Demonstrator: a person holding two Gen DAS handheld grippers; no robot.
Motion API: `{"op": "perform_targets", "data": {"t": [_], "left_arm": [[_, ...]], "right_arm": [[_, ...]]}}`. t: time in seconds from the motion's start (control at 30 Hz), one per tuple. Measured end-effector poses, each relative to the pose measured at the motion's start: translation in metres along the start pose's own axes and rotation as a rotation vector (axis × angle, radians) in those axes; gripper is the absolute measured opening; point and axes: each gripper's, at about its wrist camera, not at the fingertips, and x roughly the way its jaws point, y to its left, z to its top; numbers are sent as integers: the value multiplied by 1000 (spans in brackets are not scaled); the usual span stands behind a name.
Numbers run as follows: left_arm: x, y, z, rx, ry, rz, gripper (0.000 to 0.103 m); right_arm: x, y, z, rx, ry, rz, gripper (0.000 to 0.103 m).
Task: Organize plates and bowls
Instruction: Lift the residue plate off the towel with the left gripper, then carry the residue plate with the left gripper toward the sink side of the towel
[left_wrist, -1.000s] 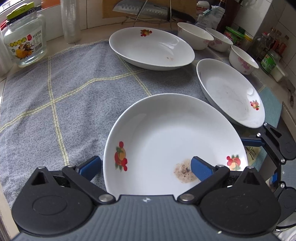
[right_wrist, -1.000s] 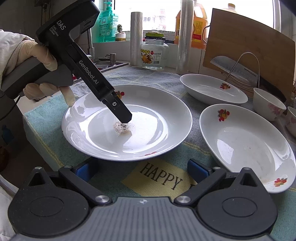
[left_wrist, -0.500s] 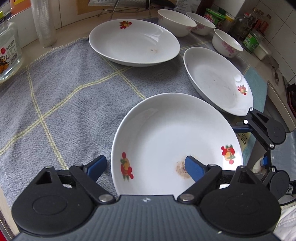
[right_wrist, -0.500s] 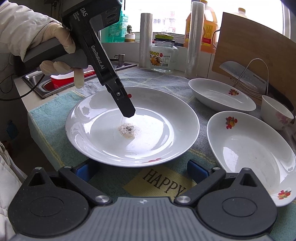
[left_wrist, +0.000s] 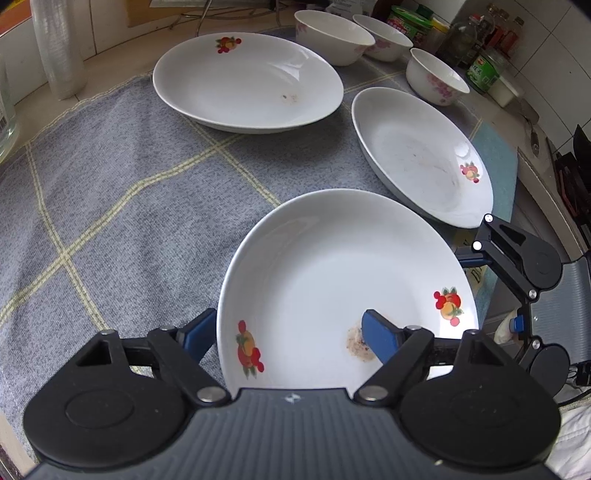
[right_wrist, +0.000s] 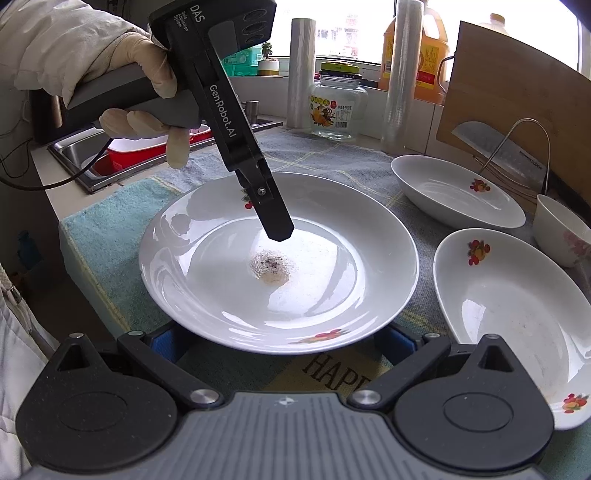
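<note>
A white plate with fruit prints and a brown stain (left_wrist: 332, 280) (right_wrist: 280, 266) lies nearest on the cloth. My left gripper (left_wrist: 291, 336) is open, one finger outside the plate's rim and one above its inside; it also shows in the right wrist view (right_wrist: 277, 221), held above the plate. My right gripper (right_wrist: 280, 341) is open with both fingers low at the plate's near rim. Two more plates (left_wrist: 247, 81) (left_wrist: 424, 158) lie beyond, with three bowls (left_wrist: 332, 37) (left_wrist: 436, 81) (left_wrist: 384, 40) behind them.
A grey checked cloth (left_wrist: 110, 177) covers the counter. A glass jar (right_wrist: 338, 107), plastic rolls (right_wrist: 301, 74), an oil bottle (right_wrist: 430, 51), a cutting board (right_wrist: 517, 96) and a knife rack (right_wrist: 509, 155) stand at the back. A sink (right_wrist: 122, 155) is at the left.
My left gripper has lifted and drawn back above the plate. My right gripper has moved in to the plate's near rim, its fingers now partly under the rim.
</note>
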Motion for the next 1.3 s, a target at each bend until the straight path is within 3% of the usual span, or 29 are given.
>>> {"op": "perform_targets", "data": {"t": [0.43, 0.73, 1.3], "left_arm": [[-1, -3, 1, 32, 5, -16, 78], [-13, 2, -3, 23, -38, 0, 78], [-52, 52, -16, -82, -129, 77, 78]], "right_arm": [[0, 6, 8, -2, 42, -36, 103], [0, 5, 18, -12, 50, -36, 103], [36, 10, 68, -95, 25, 41, 103]]}}
